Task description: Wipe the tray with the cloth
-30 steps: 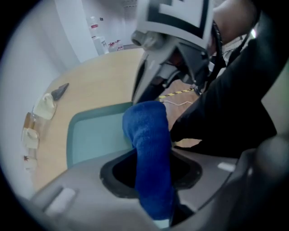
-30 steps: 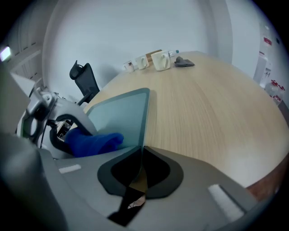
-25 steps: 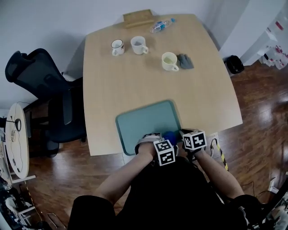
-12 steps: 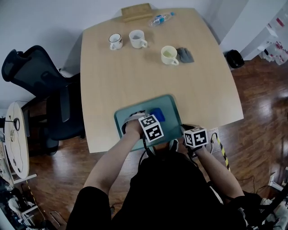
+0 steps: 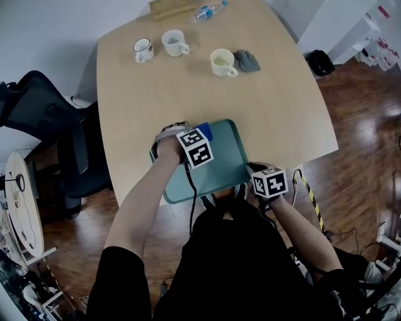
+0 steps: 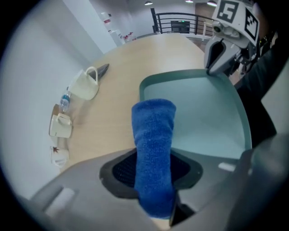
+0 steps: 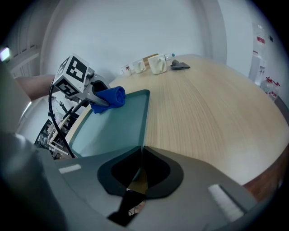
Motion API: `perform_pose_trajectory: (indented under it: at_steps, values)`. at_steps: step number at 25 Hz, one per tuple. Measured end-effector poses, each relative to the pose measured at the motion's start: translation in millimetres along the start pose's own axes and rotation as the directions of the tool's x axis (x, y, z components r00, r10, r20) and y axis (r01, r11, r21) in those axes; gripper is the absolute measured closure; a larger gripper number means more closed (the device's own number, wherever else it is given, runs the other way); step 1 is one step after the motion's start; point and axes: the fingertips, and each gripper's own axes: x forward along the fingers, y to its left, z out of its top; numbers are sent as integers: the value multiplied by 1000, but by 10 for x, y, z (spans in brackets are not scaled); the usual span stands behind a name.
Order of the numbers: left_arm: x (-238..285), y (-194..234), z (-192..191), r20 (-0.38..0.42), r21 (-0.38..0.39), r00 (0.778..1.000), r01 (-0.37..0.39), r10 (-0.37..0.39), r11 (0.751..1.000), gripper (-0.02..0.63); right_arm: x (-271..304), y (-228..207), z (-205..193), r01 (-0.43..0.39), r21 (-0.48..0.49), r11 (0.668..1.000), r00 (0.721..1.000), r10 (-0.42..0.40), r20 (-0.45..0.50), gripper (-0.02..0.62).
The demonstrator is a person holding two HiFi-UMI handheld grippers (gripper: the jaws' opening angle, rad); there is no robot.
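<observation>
Clamps a rolled blue cloth (image 6: 152, 135) between the pads of the left hand-held gripper (image 5: 199, 133), with the roll sticking out well past the jaw tips. Holds that cloth at the far rim of the teal tray (image 5: 229, 157), above the tray's far edge in the head view. Cannot tell whether the cloth touches the tray's floor.

Pinches the near right corner of the tray with the right hand-held gripper (image 5: 250, 177), jaws closed together on the raised rim, as seen in the right gripper view. Leaves the two grippers apart, at opposite ends of the tray.

Sets the tray at the near edge of the pale wooden bench (image 5: 188, 88), turned at a slant, its near left corner overhanging the edge.

Shows, well apart from the tray at the far end of the bench:
- three cups (image 5: 174, 42): two on the left, close together, and a third to their right
- a gray rag (image 5: 248, 61) just beside that third cup
- a plastic bottle (image 5: 207, 10) lying on its side next to a wooden block (image 5: 170, 7)

Shows a dark office chair (image 5: 44, 119) left of the bench, on a brown wooden floor (image 5: 351, 125).
</observation>
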Motion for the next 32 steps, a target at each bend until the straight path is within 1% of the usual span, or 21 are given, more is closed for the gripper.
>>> perform_pose_trajectory:
  at_steps: [3,6,9,14,16,21,24,28,30,32]
  values:
    - [29,126,64,-15,25,999,-42,43,999,449,25,0,47,23,9,1000,1000,-23,3,572]
    - [22,148,104,-27,46,998,-55,56,997,453,32,-17,80,45,8,999,999,-45,-1,571]
    - [4,67,99,-18,58,997,-76,77,995,454,44,-19,77,46,3,999,999,-46,3,571]
    - [-47,-224,117,-8,76,995,-97,98,992,454,48,-42,66,47,0,999,999,-47,0,571]
    - [-88,-381,129,7,74,997,-83,83,994,454,46,-48,69,48,-2,999,999,-48,0,571]
    - [-221,-924,118,48,64,999,0,-3,998,454,66,-67,47,50,-6,999,999,-50,-6,571]
    - [-304,-1283,89,51,97,998,42,-47,994,454,58,-71,59,52,-14,999,999,-52,-1,571]
    - [-389,-1673,26,35,148,992,115,-121,982,454,47,-59,95,64,-20,998,998,-63,3,571]
    - [-401,-1773,8,39,164,989,133,-141,977,459,61,-58,87,62,-26,998,998,-62,6,571]
    - [-380,-1758,-7,43,178,990,125,-135,976,457,65,-55,82,65,-35,997,998,-65,8,571]
